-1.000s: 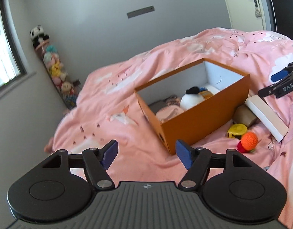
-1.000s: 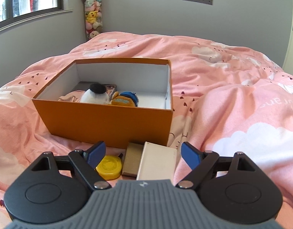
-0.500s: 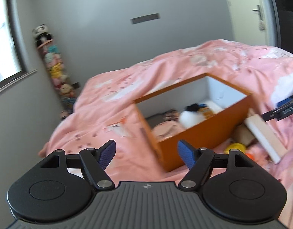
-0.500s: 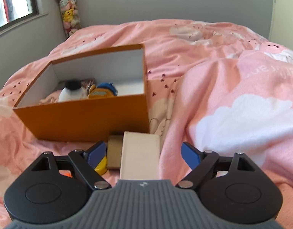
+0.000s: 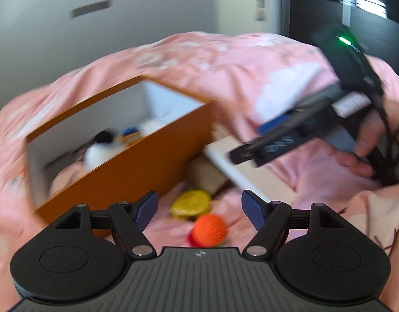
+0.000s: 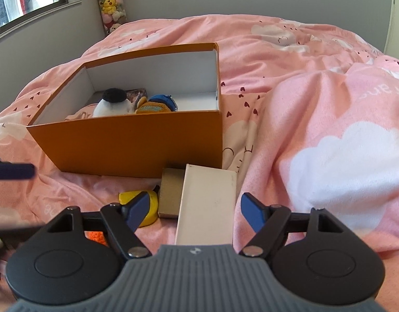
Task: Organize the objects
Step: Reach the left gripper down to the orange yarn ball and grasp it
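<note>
While the orange box (image 6: pixel 137 143) sits open-topped on the pink duvet (image 6: pixel 316 98) of the bed, both claws hang over the loose things lying just in front of its near wall. Inside the box, a white plush with a black top (image 6: pixel 112 104) rests beside a yellow-and-blue plush (image 6: pixel 157 105), with a pink cloth at the box's left end.

Against the box's near wall, toward its right corner, a cream flat box (image 6: pixel 207 205) lies lengthwise, and a brown cardboard box (image 6: pixel 170 195) lies touching its left side. Left of the brown one is a yellow round item (image 6: pixel 150 208), and nearer than that an orange crocheted ball (image 5: pixel 209 230).

The right claw (image 6: pixel 192 210) stands wide, its jaws having just been closing a little; the cream flat box lies between the blue pads, which do not press on it. A hand (image 5: pixel 366 145) grips that tool's handle, seen from the left wrist view.

The left claw (image 5: pixel 199 209) is also spread wide and holds nothing; it has just been opening. The orange ball and yellow item show between its fingers (image 5: pixel 146 209), below them on the duvet. The left view is blurred.
</note>
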Demonstrator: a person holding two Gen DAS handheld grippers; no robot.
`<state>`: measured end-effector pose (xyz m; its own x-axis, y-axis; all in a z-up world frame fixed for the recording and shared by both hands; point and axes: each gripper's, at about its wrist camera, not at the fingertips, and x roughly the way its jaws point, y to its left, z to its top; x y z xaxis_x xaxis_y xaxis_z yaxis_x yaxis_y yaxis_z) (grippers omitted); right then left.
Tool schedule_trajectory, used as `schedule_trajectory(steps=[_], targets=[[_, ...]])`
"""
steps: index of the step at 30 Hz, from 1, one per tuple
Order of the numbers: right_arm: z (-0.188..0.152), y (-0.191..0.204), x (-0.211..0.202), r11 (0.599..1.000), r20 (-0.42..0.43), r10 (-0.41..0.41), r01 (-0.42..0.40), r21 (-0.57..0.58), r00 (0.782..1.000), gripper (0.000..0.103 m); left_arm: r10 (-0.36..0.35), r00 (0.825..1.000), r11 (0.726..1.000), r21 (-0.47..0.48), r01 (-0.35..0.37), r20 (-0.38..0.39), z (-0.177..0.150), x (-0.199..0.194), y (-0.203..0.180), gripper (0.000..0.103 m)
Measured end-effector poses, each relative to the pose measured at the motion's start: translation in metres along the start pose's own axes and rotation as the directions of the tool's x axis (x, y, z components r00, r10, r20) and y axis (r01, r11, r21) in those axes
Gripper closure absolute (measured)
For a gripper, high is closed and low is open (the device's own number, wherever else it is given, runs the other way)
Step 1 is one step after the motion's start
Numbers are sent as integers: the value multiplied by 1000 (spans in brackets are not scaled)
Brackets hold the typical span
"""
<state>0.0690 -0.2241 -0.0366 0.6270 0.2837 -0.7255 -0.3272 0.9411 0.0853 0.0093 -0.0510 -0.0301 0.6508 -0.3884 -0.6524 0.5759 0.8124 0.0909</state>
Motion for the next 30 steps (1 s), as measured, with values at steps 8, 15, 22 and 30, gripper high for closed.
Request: schedule_trajectory(steps=[8,15,22,30], targets=[[0,-8,7,999,-16,5,-5,35,1000,25,-5,987,998,63,15,-159,-1,49,-11,34],[-1,-8,14,999,-37,22,-21,38,999,25,-8,970,999,50,21,-241,-10,64,-10,34],[-1,-6,16,999,-32,30,-30,15,999,25,-4,961,999,42,16,-275,-15,74,-11,56],[2,4,12,998,-16,48,-49,-42,999,26,23,978,1000,-11,-26,-206,-16,54,-2,57]])
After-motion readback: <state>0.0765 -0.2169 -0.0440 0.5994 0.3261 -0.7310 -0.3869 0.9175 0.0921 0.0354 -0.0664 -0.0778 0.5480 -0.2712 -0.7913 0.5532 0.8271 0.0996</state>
